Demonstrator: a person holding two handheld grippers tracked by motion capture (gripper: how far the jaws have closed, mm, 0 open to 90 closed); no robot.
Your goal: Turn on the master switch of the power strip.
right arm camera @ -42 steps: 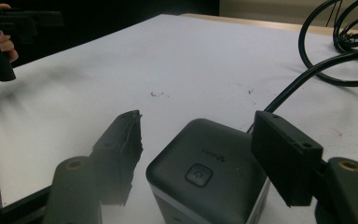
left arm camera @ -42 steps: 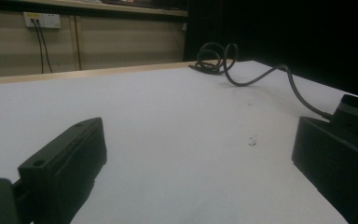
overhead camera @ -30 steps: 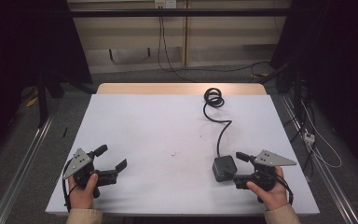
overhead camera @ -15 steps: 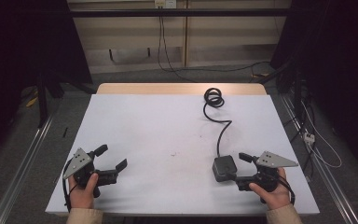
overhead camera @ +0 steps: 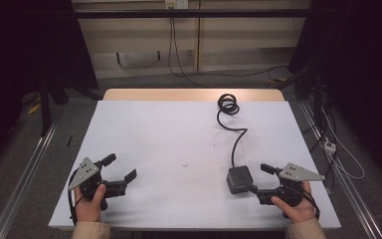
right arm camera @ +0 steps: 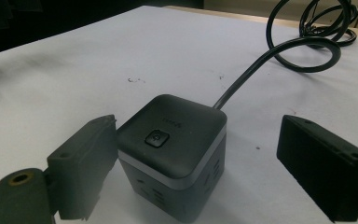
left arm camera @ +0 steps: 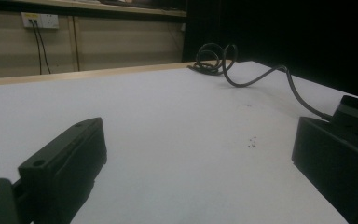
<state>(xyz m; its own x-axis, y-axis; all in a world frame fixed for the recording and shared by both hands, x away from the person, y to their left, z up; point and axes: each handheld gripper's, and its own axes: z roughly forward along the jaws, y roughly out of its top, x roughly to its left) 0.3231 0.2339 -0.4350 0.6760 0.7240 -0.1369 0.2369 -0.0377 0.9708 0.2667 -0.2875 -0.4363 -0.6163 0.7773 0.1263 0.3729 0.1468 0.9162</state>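
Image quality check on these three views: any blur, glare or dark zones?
High view: table evenly lit, no glare, surroundings fall to black. Left gripper view: near jaws soft, coiled cable fairly sharp, right background black. Right gripper view: cube power strip sharp, left jaw edge blurred, soft shadows under the cube.

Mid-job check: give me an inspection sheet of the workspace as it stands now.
Surface: white table, a few small dark specks near the middle.
Job's things: dark cube power strip, upright, button on top.
Clutter: nothing seen.
Grippers: right gripper open, jaws either side of the cube, left jaw touching it; left gripper open, apart from everything.
Cables: cube's cord runs to a coil at the far edge.
Surroundings: wall socket, floor cables.
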